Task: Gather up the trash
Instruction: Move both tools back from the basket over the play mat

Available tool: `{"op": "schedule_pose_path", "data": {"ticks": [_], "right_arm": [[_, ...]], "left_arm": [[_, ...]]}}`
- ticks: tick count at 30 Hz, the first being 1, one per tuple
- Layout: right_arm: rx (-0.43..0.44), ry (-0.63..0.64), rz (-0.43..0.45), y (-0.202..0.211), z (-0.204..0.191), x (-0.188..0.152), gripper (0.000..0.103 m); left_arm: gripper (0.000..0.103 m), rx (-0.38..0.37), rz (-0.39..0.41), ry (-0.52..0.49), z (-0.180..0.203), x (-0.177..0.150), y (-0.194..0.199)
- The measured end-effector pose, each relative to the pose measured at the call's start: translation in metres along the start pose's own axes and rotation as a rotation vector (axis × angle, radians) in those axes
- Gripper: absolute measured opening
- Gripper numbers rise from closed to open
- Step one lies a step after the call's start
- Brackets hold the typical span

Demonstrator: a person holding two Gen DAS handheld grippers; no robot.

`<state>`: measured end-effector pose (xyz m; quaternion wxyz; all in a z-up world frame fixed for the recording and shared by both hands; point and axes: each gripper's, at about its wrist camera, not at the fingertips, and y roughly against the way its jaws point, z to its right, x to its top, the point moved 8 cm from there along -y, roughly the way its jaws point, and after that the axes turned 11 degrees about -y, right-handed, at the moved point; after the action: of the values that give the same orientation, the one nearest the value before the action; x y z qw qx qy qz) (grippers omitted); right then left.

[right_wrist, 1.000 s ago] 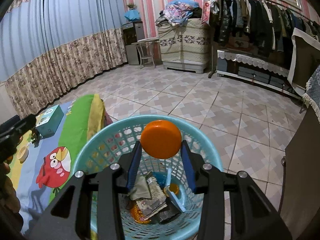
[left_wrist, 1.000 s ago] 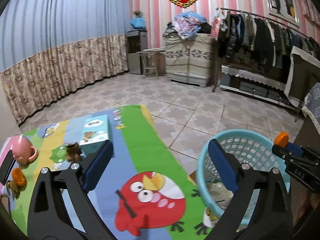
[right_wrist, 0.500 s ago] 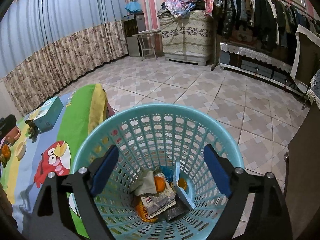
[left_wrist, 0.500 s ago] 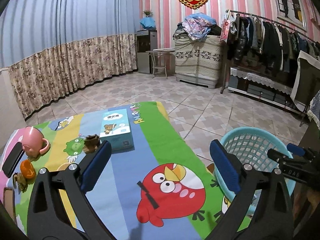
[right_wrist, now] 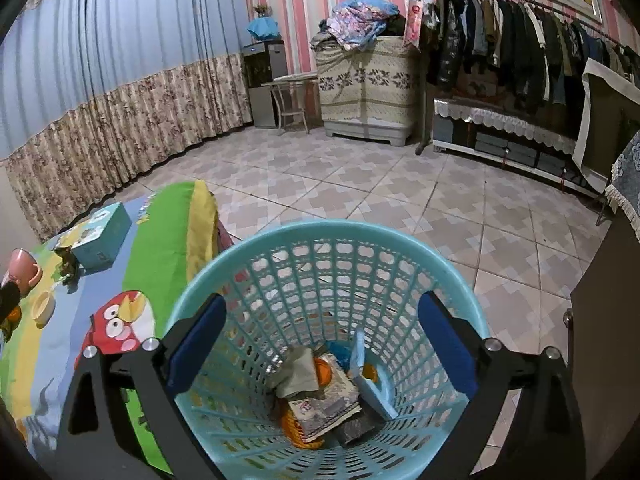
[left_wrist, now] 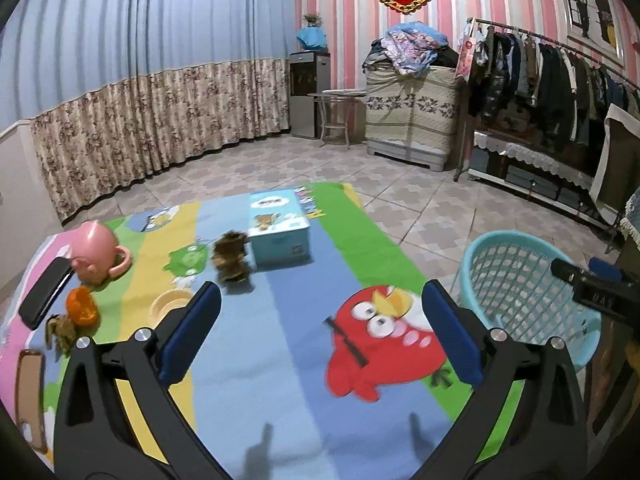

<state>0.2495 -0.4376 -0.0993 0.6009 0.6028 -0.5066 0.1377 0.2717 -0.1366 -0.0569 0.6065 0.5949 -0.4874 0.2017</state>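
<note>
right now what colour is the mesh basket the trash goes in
Light turquoise blue, with a lattice wall. The basket shows best in the right wrist view.

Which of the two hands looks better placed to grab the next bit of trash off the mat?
Left. The left gripper is open over the mat, near the orange peel. The right gripper hangs over the basket, opening.

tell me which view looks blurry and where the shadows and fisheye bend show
Left wrist view: slight motion blur on the red bird print, two finger shadows on the mat near the bottom edge. Right wrist view: sharp, basket crisp; curtains bow at the edges in both.
</note>
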Motion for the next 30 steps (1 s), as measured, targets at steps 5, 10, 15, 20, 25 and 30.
{"op": "schedule_pose_path", "data": {"ticks": [5, 10, 15, 20, 25, 30], "right_arm": [[0.029, 0.052, 0.037, 0.016, -0.028, -0.004, 0.095], [0.069, 0.086, 0.051, 0.029, -0.058, -0.014, 0.095], [0.101, 0.136, 0.055, 0.038, -0.085, -0.029, 0.096], [0.135, 0.152, 0.034, 0.039, -0.102, -0.043, 0.098], [0.135, 0.179, -0.001, 0.035, -0.118, -0.059, 0.098], [0.141, 0.228, -0.028, 0.034, -0.131, -0.07, 0.098]], "left_arm": [[0.097, 0.03, -0.027, 0.021, -0.026, -0.023, 0.012], [0.097, 0.073, -0.041, 0.052, -0.058, -0.041, 0.028], [0.097, 0.111, -0.062, 0.088, -0.092, -0.062, 0.039], [0.097, 0.168, -0.083, 0.118, -0.132, -0.082, 0.044], [0.097, 0.229, -0.093, 0.163, -0.188, -0.096, 0.046], [0.097, 0.243, -0.144, 0.218, -0.244, -0.114, 0.035]]}}
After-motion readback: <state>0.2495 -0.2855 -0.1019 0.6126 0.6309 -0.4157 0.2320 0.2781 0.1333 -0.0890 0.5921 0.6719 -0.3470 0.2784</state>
